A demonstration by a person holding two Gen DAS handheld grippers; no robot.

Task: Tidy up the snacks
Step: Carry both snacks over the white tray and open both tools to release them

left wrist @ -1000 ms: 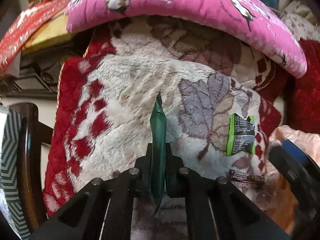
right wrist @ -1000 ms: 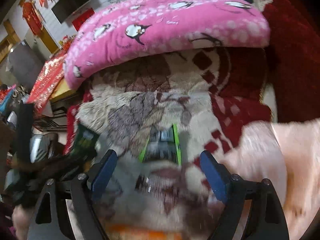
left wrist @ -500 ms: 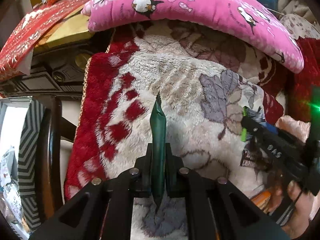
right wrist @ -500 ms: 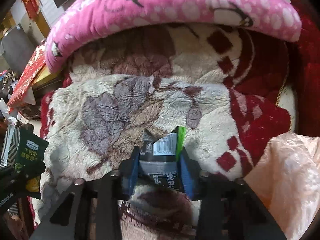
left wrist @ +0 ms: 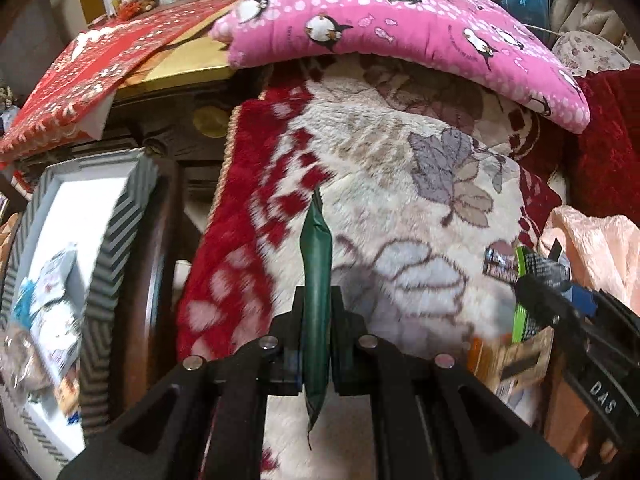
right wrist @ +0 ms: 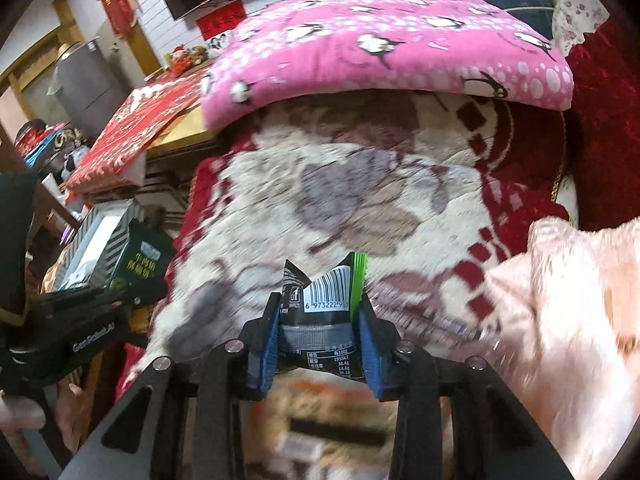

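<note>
Between the blue pads of the right gripper (right wrist: 319, 332) sits a black snack packet with a bright green edge and a white barcode label (right wrist: 326, 300); the pads press its two sides, and its upper end sticks out beyond the fingertips. In the left wrist view this same packet (left wrist: 532, 276) shows at the far right, carried in the black frame of that gripper (left wrist: 568, 308). The left gripper (left wrist: 317, 336) is clamped tight on a dark green foil snack sachet (left wrist: 317, 280), held edge-on so that it stands as a thin blade rising past the fingertips. From the right wrist view the sachet's printed face (right wrist: 140, 262) appears at the left, in front of the left gripper's body (right wrist: 80, 328), with a person's fingers (right wrist: 68, 412) below it. Both packets hang over a fluffy cream blanket with red squares and grey leaf shapes (left wrist: 400, 184). At the far edge of the blanket lies a pink pillow printed with penguins and white dots (left wrist: 400, 20). To the left, beyond the blanket's red border, stands a white box with a grey zigzag-striped rim (left wrist: 100, 272), in which several pale packets (left wrist: 52, 312) lie, blurred. Farther left and beyond is a red patterned cloth (left wrist: 100, 64) over a yellow surface. At the right lies crumpled peach satin fabric (right wrist: 572, 320). Near the right gripper, an orange-toned pack (right wrist: 332, 420) lies below, too blurred to read.
</note>
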